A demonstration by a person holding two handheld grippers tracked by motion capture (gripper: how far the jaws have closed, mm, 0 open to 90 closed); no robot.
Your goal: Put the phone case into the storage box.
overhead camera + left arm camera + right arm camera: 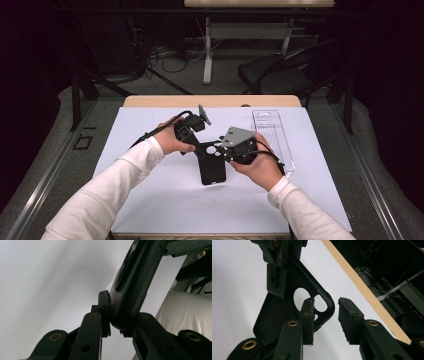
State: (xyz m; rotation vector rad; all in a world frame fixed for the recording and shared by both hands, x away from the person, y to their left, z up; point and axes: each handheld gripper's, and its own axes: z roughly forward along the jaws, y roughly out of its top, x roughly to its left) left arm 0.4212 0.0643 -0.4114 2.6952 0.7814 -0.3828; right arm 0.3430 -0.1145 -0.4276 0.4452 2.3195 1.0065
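A person sits at a desk point(150, 101) covered by a white sheet point(150, 190), with both white-sleeved forearms coming in from six o'clock. Each hand holds a hand-held gripper, and the two meet near the middle of the sheet over a black phone case point(212, 167).

The phone case is held up just above the sheet at the centre, its camera-hole end toward twelve o'clock and its plain end toward six o'clock.

The left hand-held gripper point(196, 146) comes in from ten o'clock and is clenched on the case's upper left edge. In the left gripper view, the rounded edge of the case point(135, 290) sits squeezed between the two black jaws, both pressing on it.

The right hand-held gripper point(226, 150) comes in from three o'clock, with a grey three-cornered plate point(239, 136) on top. In the right gripper view, the corner of the case point(287, 312) with the round holes lies between its jaws. One pad point(308, 315) is against the case; the other pad point(349, 317) stands apart from the case's rim with a white gap between them, so this gripper is released rather than gripping.

A clear plastic package tray point(272, 135) lies flat on the sheet at about two o'clock from the case, near the right hand.
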